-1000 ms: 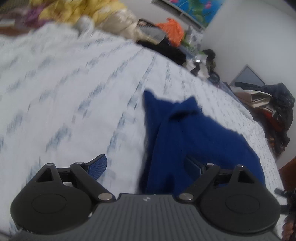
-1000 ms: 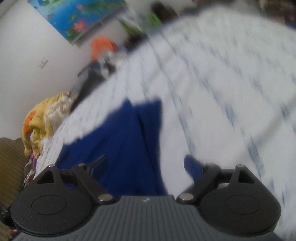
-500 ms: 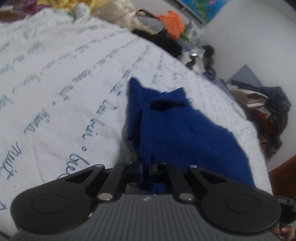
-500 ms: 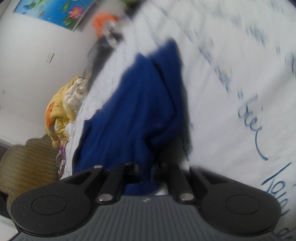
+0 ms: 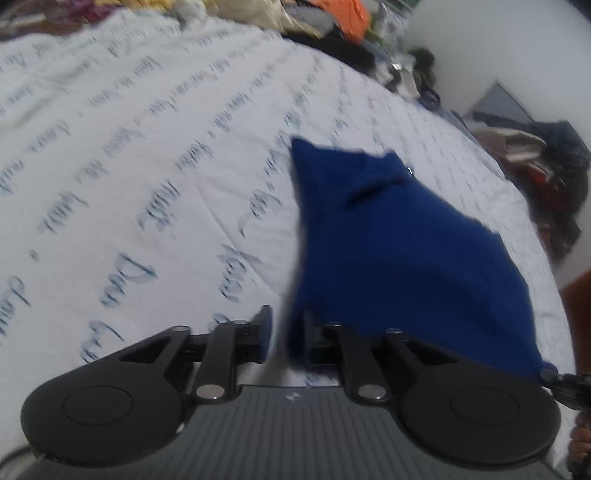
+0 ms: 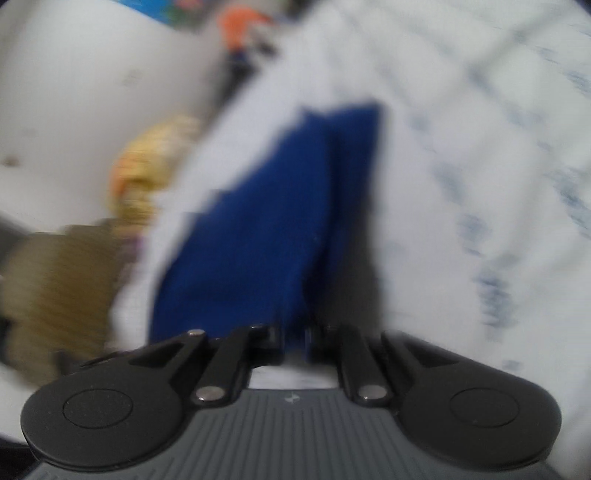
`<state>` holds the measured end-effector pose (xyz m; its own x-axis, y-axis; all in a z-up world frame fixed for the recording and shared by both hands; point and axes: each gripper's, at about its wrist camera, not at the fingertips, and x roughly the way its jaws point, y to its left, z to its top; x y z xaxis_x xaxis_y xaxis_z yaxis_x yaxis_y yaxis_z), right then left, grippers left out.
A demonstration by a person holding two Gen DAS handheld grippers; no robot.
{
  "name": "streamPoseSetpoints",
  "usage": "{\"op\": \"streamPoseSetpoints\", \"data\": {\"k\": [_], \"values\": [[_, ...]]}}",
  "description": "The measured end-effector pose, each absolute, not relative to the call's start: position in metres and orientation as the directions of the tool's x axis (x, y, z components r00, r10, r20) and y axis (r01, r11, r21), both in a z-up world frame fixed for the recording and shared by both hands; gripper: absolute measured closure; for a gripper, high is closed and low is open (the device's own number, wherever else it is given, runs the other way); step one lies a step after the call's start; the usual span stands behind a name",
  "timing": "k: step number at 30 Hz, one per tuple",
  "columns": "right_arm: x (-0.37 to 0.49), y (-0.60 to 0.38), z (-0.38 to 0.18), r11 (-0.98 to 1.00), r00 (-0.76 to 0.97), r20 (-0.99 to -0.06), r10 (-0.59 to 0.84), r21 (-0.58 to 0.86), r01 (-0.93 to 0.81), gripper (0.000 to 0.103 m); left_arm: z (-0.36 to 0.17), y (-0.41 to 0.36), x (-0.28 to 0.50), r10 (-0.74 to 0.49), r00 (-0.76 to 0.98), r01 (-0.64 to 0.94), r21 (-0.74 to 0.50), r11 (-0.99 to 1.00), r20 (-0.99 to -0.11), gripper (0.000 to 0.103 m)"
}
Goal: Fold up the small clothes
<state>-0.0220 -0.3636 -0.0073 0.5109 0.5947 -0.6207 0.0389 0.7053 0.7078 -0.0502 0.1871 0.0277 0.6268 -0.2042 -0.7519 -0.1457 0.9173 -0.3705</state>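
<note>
A dark blue garment lies folded lengthwise on the white bed sheet with blue script. My left gripper is at the garment's near left corner; its jaws stand slightly apart with the cloth edge at the right finger. In the blurred right wrist view the same blue garment runs away from my right gripper, whose jaws are nearly closed with blue cloth between them.
Piles of clothes, yellow, cream and orange, lie along the bed's far edge. Dark bags and clothes sit past the right edge of the bed. A yellow bundle and a brown headboard show at the left.
Both grippers went from wide open to shut on the garment's near corners. Since then the left jaws have parted slightly, and the garment has shifted on the sheet.
</note>
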Motion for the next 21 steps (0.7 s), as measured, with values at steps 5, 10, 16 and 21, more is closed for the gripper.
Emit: {"op": "streamPoseSetpoints", "data": {"k": [5, 10, 16, 21], "values": [[0.026, -0.363, 0.042, 0.818, 0.690, -0.568, 0.450, 0.572, -0.063, 0.055, 0.088, 0.147, -0.028, -0.076, 0.850, 0.002, -0.140, 0.990, -0.522, 0.012], [0.117, -0.321, 0.052, 0.886, 0.719, -0.556, 0.416, 0.425, -0.184, 0.030, 0.055, 0.059, 0.051, -0.011, 0.845, 0.157, 0.229, 0.961, -0.535, 0.037], [0.197, -0.276, 0.007, 0.946, 0.654, -0.684, 0.322, 0.247, -0.208, 0.056, 0.008, 0.036, 0.121, -0.016, 0.748, 0.210, 0.213, 0.954, -0.663, 0.077], [0.193, -0.277, 0.012, 0.923, 0.721, -0.580, 0.378, 0.294, -0.248, 0.095, 0.025, 0.069, 0.130, -0.035, 0.784, 0.111, 0.086, 0.990, -0.620, 0.089]]}}
